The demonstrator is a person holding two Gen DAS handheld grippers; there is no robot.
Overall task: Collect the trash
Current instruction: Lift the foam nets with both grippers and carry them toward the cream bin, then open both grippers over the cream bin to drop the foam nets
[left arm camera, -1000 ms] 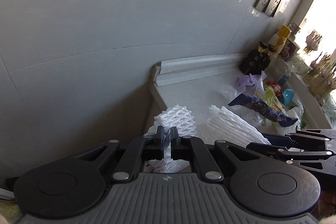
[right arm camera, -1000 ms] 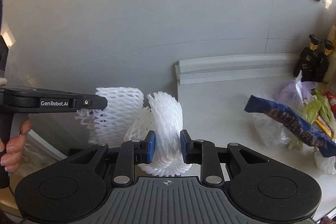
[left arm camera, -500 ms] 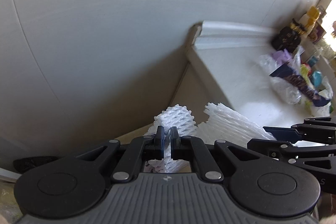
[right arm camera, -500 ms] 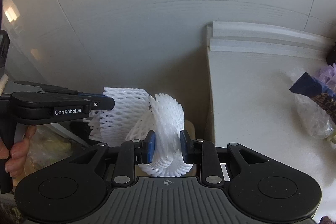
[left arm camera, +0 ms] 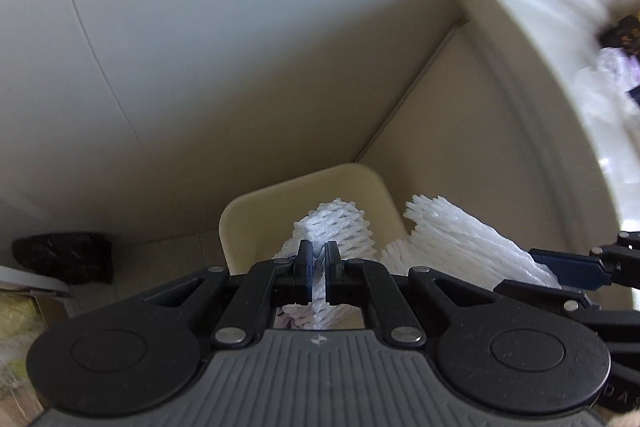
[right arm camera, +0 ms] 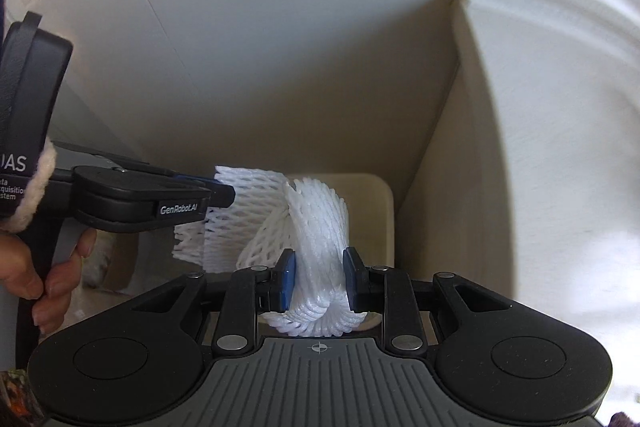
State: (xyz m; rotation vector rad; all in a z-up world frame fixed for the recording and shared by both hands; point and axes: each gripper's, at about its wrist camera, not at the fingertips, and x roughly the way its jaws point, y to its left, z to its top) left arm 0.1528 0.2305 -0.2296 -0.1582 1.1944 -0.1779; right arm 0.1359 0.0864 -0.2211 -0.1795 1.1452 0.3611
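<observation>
In the left wrist view, our left gripper (left arm camera: pixel 316 269) clamps a white foam mesh sleeve (left arm camera: pixel 334 227) over the cream plastic bin (left arm camera: pixel 248 215), long axis pointing away from us; judged step: deposit. In the right wrist view, our right gripper (right arm camera: pixel 318 281) clamps a second white foam net (right arm camera: pixel 318 227), upright, above that bin (right arm camera: pixel 376 199); next, release both.

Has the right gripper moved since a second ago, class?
Yes. The right gripper, clamping its foam net, has swung left off the white counter to hang above the beige bin beside it.
</observation>
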